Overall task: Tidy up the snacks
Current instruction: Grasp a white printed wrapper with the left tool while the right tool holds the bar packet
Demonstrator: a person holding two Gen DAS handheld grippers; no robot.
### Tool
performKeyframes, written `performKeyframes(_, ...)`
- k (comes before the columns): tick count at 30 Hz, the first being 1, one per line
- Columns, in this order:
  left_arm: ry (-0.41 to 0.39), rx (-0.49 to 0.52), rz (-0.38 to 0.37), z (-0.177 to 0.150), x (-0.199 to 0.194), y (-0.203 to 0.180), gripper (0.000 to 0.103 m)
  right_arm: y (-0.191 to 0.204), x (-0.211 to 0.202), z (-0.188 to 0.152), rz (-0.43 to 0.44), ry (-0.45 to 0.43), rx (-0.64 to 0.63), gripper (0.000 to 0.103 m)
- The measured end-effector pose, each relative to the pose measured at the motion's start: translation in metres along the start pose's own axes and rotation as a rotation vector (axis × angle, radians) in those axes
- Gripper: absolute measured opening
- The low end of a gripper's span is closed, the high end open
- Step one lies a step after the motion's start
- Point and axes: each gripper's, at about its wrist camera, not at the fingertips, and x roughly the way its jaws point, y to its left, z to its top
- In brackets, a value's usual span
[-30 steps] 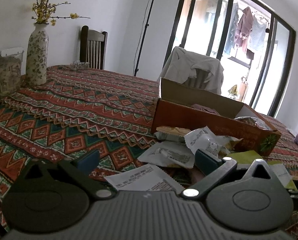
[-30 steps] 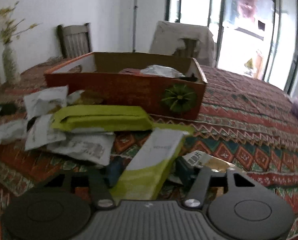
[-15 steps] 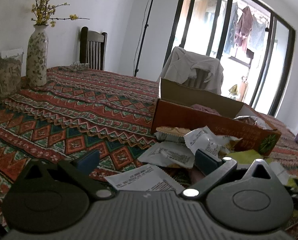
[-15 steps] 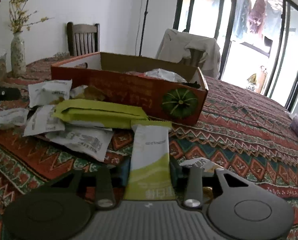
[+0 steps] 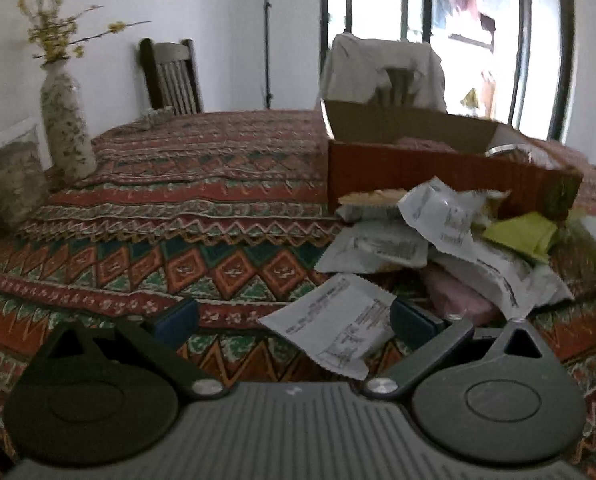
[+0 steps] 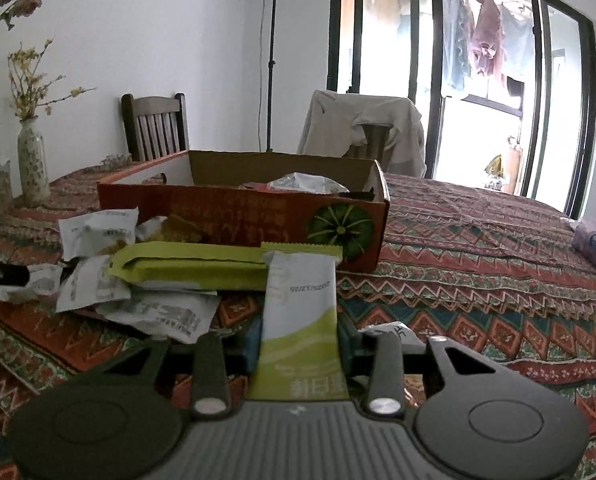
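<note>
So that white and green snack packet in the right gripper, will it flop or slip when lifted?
The snack packet stands out straight from the right gripper, so it probably holds its shape rather than drooping. Its wrapper looks smooth and glossy, so it might slide if the grip is loose. It is thin and flat, so likely light.

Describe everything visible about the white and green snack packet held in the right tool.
The white and green snack packet is a flat, glossy sealed pouch, white over its upper part, lime green with pale swirls below, with small grey print and a crimped green top edge. It stands upright, pinched between the pads of the right tool, its lower end hidden behind the tool body. It appears lifted off the patterned tablecloth, in front of the orange cardboard box.
</note>
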Motion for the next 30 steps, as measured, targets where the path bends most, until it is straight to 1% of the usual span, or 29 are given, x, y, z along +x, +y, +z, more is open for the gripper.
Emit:
performKeyframes(5,0.052,0.056,-0.062,0.006,0.012,-0.007,0.103,-0.001,0.0,0.0,0.002,-0.001,0.009,0.037)
performKeyframes(9,0.098,0.115,-0.058,0.005,0.024,-0.013,0.103,-0.001,0.0,0.0,0.005,0.0,0.014,0.037)
performKeyframes(12,0.105,0.095,-0.071,0.008,0.031,-0.009,0.103,-0.003,0.001,0.0,0.009,0.0,0.019,0.037)
performKeyframes(15,0.114,0.045,-0.086,0.011,0.038,-0.003,0.103,-0.003,0.001,0.0,0.012,0.0,0.023,0.037)
performKeyframes(20,0.101,0.04,-0.073,0.01,0.037,-0.005,0.102,-0.004,0.002,0.0,0.017,0.003,0.025,0.037)
performKeyframes(23,0.09,0.04,-0.073,0.01,0.033,-0.005,0.093,-0.004,0.002,0.0,0.021,0.003,0.027,0.037)
performKeyframes(25,0.08,0.042,-0.077,0.009,0.029,-0.008,0.083,-0.004,0.002,0.0,0.022,0.003,0.028,0.038)
performKeyframes(27,0.073,0.04,-0.072,0.007,0.026,-0.011,0.079,-0.004,0.001,0.0,0.023,0.001,0.026,0.038)
performKeyframes(29,0.059,0.037,-0.069,0.004,0.022,-0.014,0.072,-0.003,0.0,0.0,0.023,-0.002,0.025,0.038)
performKeyframes(30,0.052,0.037,-0.071,0.003,0.02,-0.014,0.065,-0.003,0.0,-0.001,0.023,-0.004,0.025,0.038)
